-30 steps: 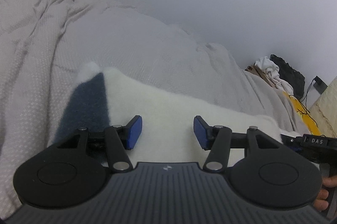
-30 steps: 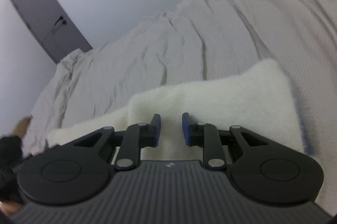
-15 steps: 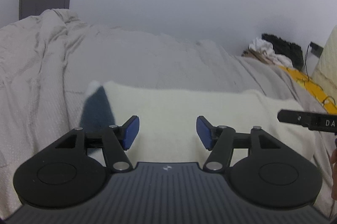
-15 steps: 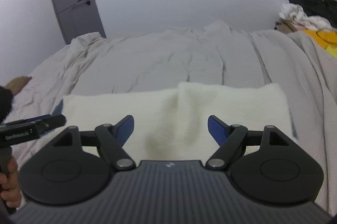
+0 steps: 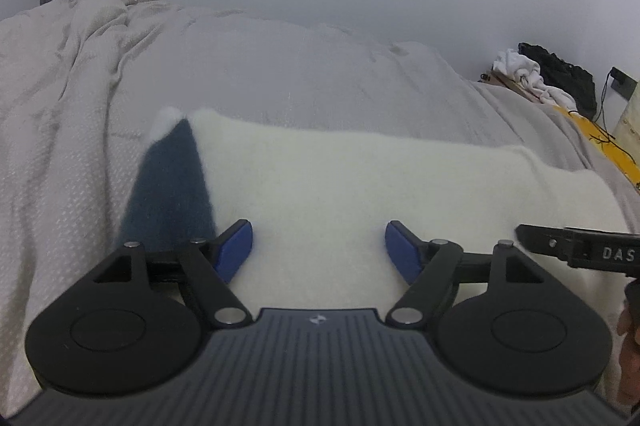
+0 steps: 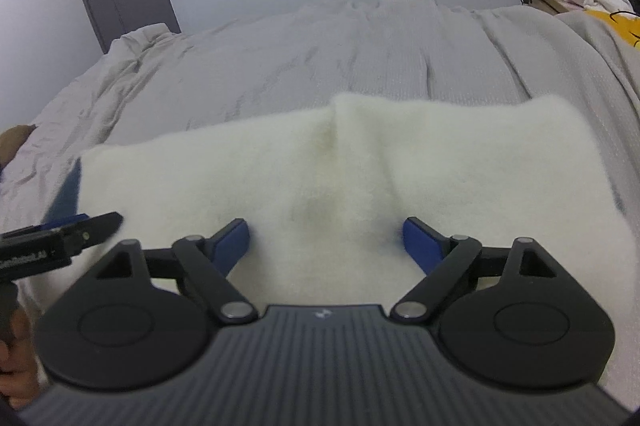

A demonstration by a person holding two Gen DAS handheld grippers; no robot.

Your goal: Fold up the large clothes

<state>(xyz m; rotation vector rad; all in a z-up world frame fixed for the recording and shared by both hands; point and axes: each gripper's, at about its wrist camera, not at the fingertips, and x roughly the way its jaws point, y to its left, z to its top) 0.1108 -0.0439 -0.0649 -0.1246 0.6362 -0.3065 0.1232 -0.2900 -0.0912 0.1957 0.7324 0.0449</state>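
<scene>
The left gripper (image 5: 319, 250) and right gripper (image 6: 326, 244) have just been opening; both gape wide, gripping nothing, above the folded white garment (image 6: 400, 161) lying on the bed (image 6: 320, 57).

The bed (image 6: 360, 49) is covered by a rumpled, pale grey textured cover (image 5: 72, 129), bunched into folds toward the far left corner. A fluffy white garment (image 5: 360, 185) lies spread flat across its near part, a dark blue patch (image 5: 168, 193) showing at its left end.
</scene>
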